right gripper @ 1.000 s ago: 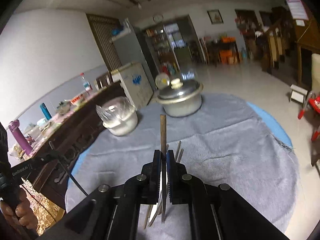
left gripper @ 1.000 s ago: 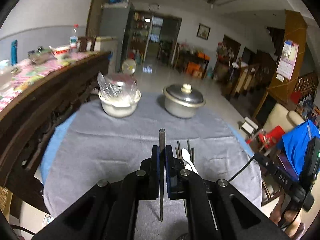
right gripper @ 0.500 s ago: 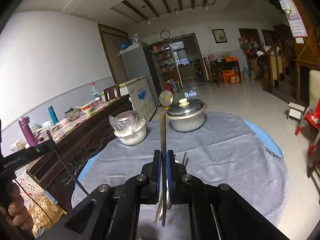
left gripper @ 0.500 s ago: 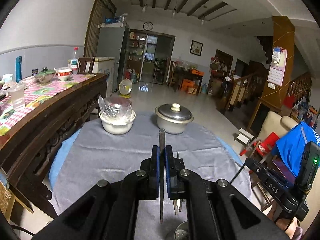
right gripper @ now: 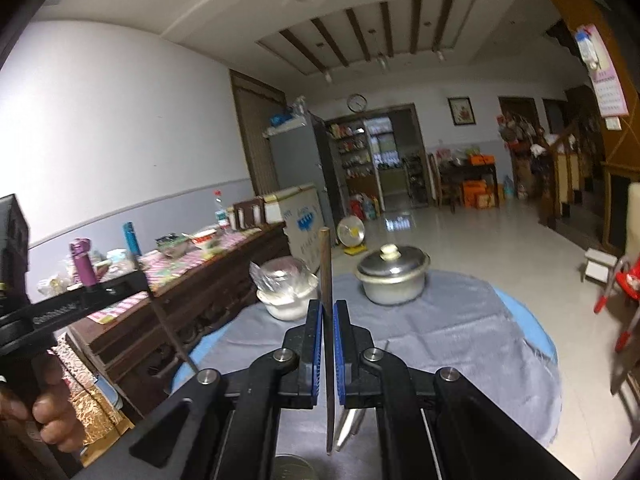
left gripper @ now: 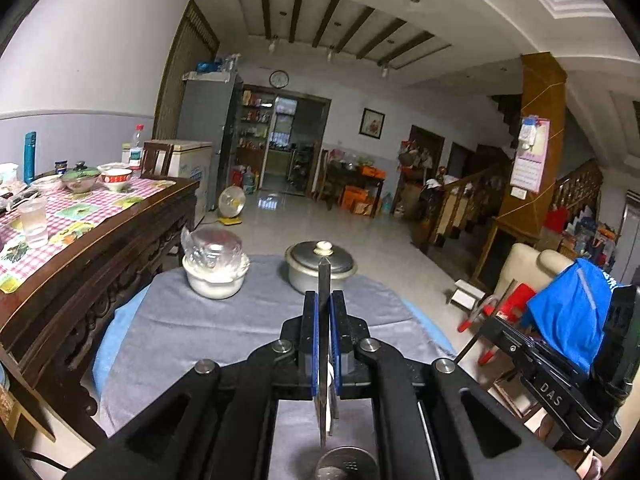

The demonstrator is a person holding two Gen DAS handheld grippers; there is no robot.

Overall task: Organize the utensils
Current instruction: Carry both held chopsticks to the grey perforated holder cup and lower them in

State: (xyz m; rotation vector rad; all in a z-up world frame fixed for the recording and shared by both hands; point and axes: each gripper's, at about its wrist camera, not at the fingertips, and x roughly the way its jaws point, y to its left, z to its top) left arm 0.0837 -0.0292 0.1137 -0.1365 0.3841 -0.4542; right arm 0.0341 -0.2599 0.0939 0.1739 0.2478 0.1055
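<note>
While both hands are raised above the round counter (left gripper: 192, 328) with its grey cloth, each gripper has a slim utensil clamped between its fingers.

Left gripper (left gripper: 320, 316): blue-padded fingers (left gripper: 309, 332) clenched on a dark chopstick-like stick (left gripper: 323, 280). Long axis runs straight along the fingers, in line with the gripper. Blunt end points away from the holder, toward the lidded metal pot (left gripper: 320, 266); narrow tip points back and down, ending just above a round metal container rim (left gripper: 347, 465) at the bottom edge of the left wrist view. A pale utensil sits close behind the stick, beneath the fingers; what kind I cannot tell.

Right gripper (right gripper: 329, 320): fingers (right gripper: 314, 336) likewise closed tight on a brown stick (right gripper: 325, 264). Same lie: long axis along the fingers, squared end pointing toward the far side of the counter, left of the pot (right gripper: 394, 276), between it and the plastic-wrapped white bowl (right gripper: 286, 292). Thin tip points back toward the holder, stopping just over another round rim (right gripper: 292, 466). Shiny metal utensils (right gripper: 347, 426) lie below the fingers, nearer than the pot.

Bowl stands just left of the pot, both at the far side of the cloth. The person's hand (right gripper: 48, 412) grips the left gripper's handle, well left of the pot.
</note>
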